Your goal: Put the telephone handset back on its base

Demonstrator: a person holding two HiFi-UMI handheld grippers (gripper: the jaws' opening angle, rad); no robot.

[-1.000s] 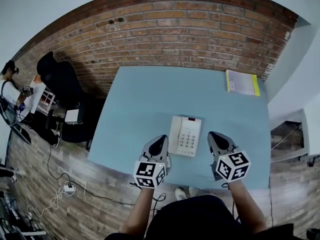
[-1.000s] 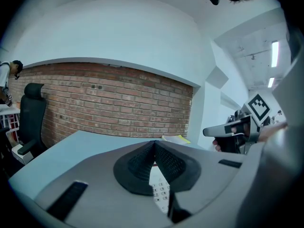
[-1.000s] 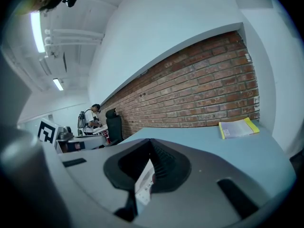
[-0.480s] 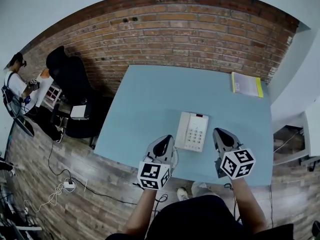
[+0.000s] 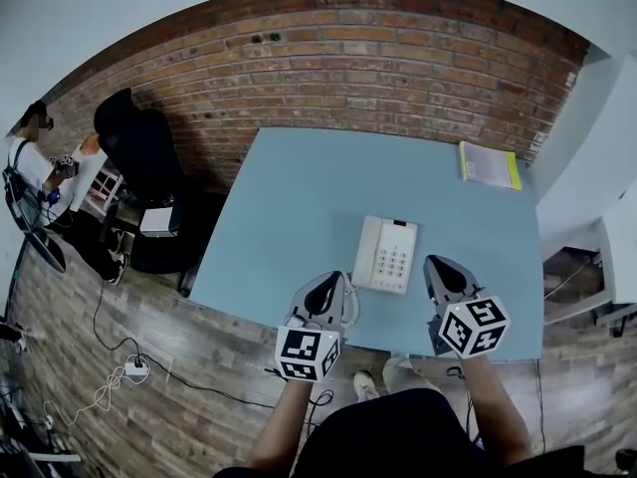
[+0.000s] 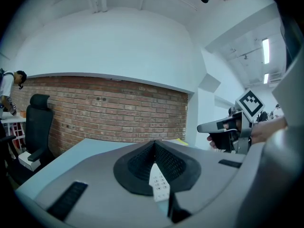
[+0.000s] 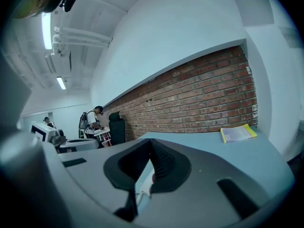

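We hold both sets of jaws together on nothing, left gripper [image 5: 320, 287] and right gripper [image 5: 439, 269] flanking the telephone [image 5: 395, 257] near the desk's [image 5: 299, 187] front edge. A careless sideways brush could unseat the handset [image 5: 369, 252], which seems seated along the base's left side, its long axis pointing away from us.

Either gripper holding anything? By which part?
Nothing held. Left gripper and right gripper are both shut and empty, near the telephone on the table.
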